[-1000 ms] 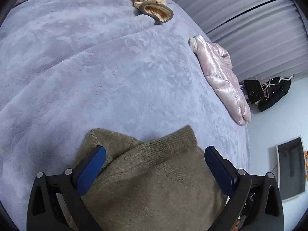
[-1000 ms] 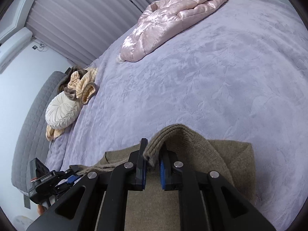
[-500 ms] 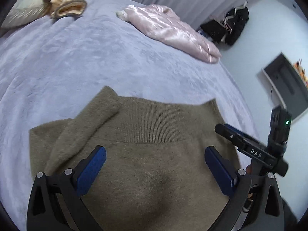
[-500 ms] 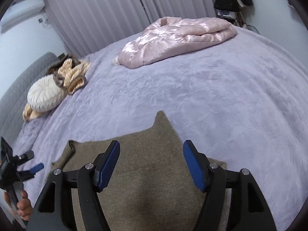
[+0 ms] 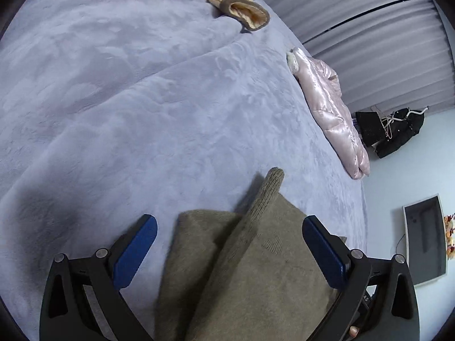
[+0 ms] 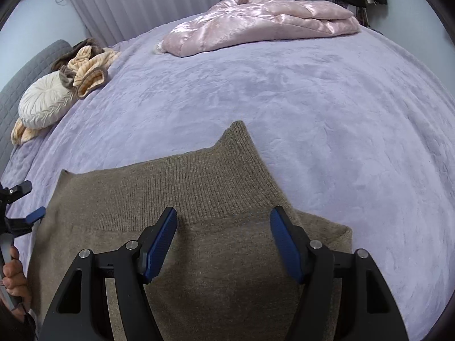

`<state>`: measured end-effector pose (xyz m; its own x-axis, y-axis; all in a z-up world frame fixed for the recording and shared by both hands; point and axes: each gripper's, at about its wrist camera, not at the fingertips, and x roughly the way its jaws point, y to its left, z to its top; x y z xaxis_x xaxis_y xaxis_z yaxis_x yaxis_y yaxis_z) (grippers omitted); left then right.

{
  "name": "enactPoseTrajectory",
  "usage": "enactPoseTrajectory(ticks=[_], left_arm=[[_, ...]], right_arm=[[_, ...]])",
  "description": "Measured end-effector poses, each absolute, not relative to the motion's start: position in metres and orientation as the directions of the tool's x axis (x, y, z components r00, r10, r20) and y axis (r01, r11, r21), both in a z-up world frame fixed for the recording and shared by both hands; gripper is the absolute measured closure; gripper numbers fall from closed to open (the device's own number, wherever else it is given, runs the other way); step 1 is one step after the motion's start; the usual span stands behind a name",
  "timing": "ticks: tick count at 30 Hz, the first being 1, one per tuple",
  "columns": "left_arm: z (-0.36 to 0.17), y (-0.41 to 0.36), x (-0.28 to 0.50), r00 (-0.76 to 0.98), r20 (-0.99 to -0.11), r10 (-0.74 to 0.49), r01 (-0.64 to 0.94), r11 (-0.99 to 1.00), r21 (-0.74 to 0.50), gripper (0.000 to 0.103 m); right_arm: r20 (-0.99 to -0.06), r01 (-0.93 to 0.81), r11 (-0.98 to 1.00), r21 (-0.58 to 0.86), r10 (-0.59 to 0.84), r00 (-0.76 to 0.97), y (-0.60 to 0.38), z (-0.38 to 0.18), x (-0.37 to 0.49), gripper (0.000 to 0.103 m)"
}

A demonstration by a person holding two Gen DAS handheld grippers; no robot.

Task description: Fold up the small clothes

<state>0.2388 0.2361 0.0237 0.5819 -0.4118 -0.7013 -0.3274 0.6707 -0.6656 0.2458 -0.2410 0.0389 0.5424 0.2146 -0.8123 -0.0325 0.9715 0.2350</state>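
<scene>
Sweater point(image 6: 199, 227), olive knit, lies folded on the lilac bed point(image 6: 312, 108), at its near edge, ribbed hem turned toward the far side with one corner peaking up. A second ago the right tool point(image 6: 223, 244) was pinching that ribbed edge; its jaws have just been opening and now stand spread above the knit, nothing between the pads. I judge that the fold has been laid down and let go, so this fold step looks finished and the cloth next wants smoothing or another fold. The left tool point(image 5: 229, 248) is spread too, hovering over the sweater's left part, where a ribbed strip point(image 5: 264, 199) runs to the far side; it grips nothing. The sweater sits directly under both tools, filling the near part of each view. Far across the bed lie a pink jacket point(image 6: 256, 22), a white cushion point(image 6: 45, 105) and a tan garment point(image 6: 88, 71), all well apart from the sweater.
</scene>
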Motion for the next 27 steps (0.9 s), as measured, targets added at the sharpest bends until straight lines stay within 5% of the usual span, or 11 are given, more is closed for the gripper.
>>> enactPoseTrajectory(ticks=[10,18,27], left_arm=[[0.045,0.181,0.12,0.495,-0.831,-0.254,-0.252,0.873,-0.417,0.001],[0.034,0.122,0.078,0.412,-0.899,-0.148,-0.187,0.952,-0.243,0.001],[0.03,0.206,0.027,0.492,-0.803,-0.337,-0.294,0.803,-0.517,0.001]], right_arm=[[-0.759,-0.069,0.984,0.165,0.171,0.628,-0.235,0.089,0.165,0.024],[-0.827,-0.201,0.979,0.027,0.135,0.545,-0.216,0.062,0.093,0.024],[-0.828,-0.034,0.996,0.08,0.085,0.554,-0.286,0.066,0.043,0.023]])
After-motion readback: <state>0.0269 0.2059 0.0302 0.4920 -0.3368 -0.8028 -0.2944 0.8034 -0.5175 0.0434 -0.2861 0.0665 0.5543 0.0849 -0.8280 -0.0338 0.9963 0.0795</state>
